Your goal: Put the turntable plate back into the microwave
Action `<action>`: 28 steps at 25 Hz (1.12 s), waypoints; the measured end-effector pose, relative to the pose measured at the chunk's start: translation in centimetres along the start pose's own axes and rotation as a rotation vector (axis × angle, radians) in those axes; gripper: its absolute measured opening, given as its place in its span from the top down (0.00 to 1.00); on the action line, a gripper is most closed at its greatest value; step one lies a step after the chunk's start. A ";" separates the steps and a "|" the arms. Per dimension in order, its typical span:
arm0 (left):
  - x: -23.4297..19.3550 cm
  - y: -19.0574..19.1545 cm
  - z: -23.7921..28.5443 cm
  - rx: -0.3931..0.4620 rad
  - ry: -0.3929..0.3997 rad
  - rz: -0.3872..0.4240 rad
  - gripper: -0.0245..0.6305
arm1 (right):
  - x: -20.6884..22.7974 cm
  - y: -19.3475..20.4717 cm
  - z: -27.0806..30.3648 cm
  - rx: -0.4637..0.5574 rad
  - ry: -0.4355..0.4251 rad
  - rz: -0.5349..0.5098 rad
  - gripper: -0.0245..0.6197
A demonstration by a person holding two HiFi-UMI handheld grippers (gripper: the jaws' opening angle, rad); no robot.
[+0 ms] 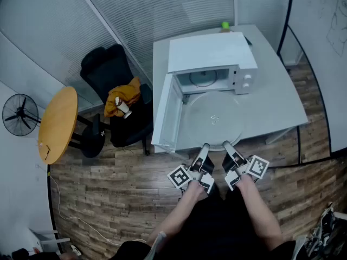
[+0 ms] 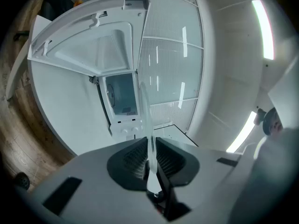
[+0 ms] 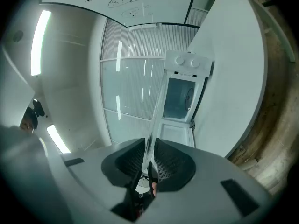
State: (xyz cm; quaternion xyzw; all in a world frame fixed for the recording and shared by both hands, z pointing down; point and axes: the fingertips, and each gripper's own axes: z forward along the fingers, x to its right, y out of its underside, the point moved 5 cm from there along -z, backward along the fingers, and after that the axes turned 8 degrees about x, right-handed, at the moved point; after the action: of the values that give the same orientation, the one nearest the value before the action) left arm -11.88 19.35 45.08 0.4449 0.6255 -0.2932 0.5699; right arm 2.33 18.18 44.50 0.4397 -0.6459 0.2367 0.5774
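Note:
The clear glass turntable plate (image 1: 212, 119) hangs level over the white table (image 1: 282, 102), just in front of the white microwave (image 1: 214, 64), whose door (image 1: 167, 112) stands swung open to the left. Both grippers hold the plate by its near rim. My left gripper (image 1: 205, 147) is shut on the rim, and in the left gripper view the plate (image 2: 148, 120) shows edge-on between the pads of the left gripper (image 2: 150, 146). My right gripper (image 1: 227, 145) is shut on the rim beside it. In the right gripper view the plate (image 3: 157, 108) rises edge-on from the right gripper (image 3: 149, 148) toward the microwave's cavity (image 3: 183, 97).
A black chair (image 1: 116, 96) with a yellow cloth (image 1: 120, 97) stands left of the table. Further left are a round wooden table (image 1: 57, 124) and a floor fan (image 1: 20, 114). A small green object (image 1: 225, 25) sits behind the microwave. A whiteboard (image 1: 325, 37) lines the right wall.

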 end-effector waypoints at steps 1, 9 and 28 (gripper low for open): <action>-0.1 -0.1 0.0 -0.002 -0.002 0.009 0.89 | 0.1 0.0 0.0 0.000 0.004 -0.002 0.85; -0.2 0.0 -0.7 -0.003 0.000 0.012 0.89 | 0.2 0.5 -0.5 0.010 0.003 0.000 0.85; -2.4 -1.1 2.4 0.011 -0.029 0.002 0.89 | 3.0 -1.4 2.3 -0.005 0.019 0.025 0.85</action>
State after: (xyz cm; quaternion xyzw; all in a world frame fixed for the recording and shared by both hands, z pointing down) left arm -11.88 16.22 46.79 0.4446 0.6150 -0.3024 0.5768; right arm 2.43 14.70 46.54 0.4277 -0.6467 0.2463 0.5816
